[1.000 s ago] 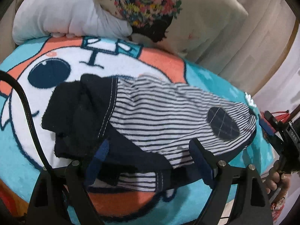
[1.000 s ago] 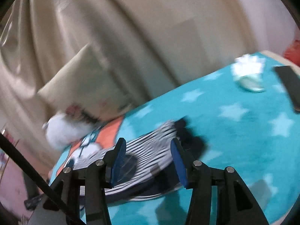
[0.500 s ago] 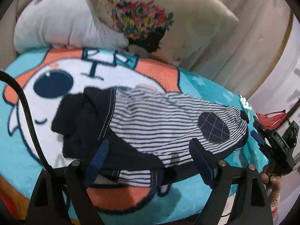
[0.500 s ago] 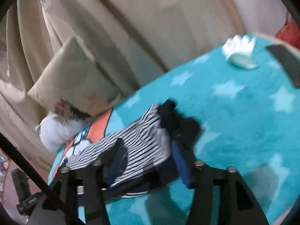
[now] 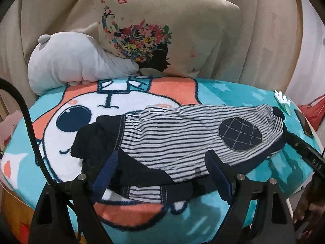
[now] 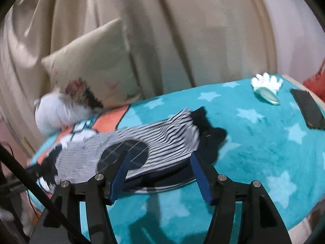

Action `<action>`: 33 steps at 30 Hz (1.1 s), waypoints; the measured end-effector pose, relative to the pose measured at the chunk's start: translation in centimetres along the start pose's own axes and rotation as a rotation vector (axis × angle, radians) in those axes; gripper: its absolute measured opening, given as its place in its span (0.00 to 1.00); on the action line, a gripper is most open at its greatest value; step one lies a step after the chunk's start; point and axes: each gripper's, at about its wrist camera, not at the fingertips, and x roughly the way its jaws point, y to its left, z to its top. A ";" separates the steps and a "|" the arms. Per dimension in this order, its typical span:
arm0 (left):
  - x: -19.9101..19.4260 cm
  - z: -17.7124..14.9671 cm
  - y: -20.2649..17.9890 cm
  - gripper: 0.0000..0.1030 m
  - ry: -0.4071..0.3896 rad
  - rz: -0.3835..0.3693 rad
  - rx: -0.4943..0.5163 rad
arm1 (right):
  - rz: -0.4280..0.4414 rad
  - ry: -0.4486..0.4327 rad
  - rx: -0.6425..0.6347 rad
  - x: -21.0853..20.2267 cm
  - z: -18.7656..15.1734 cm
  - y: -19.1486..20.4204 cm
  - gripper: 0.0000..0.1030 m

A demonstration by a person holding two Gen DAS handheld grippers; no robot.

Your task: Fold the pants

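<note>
The striped navy-and-white pants lie folded over on the teal cartoon blanket. They have a dark oval knee patch and dark cuffs bunched at the left. My left gripper is open, just in front of the near edge of the pants, holding nothing. In the right wrist view the pants lie ahead with dark cuffs at the right. My right gripper is open and empty at their near edge. The right gripper also shows at the right edge of the left wrist view.
A floral cushion and a grey plush toy rest against the beige curtain at the back. A white glove on a clear lid and a black phone lie on the blanket at the far right.
Both grippers have pulled back from the pants a little and tilted up. The right one swung so more of the pants and blanket show. The pants stay put.
</note>
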 end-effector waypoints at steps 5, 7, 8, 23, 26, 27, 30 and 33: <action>-0.3 -0.3 -0.9 0.84 0.001 0.021 0.041 | 0.002 0.044 -0.041 0.5 -1.1 1.2 0.64; -0.3 -0.4 -1.0 0.84 0.007 0.026 0.043 | -0.002 0.053 -0.044 0.5 -1.3 1.2 0.64; -0.3 -0.5 -1.0 0.84 0.008 0.030 0.042 | -0.003 0.057 -0.042 0.5 -1.4 1.3 0.64; -0.4 0.0 -1.5 0.84 0.026 0.061 0.074 | -0.011 0.071 0.015 0.0 -1.6 0.1 0.64; 0.1 0.4 -2.3 0.84 0.029 0.071 0.095 | -0.005 0.075 0.039 0.3 -1.6 -0.8 0.64; 0.2 0.4 -2.5 0.84 0.030 0.074 0.098 | -0.002 0.076 0.052 0.3 -1.6 -1.3 0.64; 0.7 0.7 -3.3 0.84 0.033 0.083 0.114 | -0.004 0.075 0.075 0.4 -1.6 -2.2 0.64; 1.1 1.1 -4.0 0.84 0.033 0.079 0.128 | 0.001 0.072 0.094 0.5 -1.5 -3.2 0.64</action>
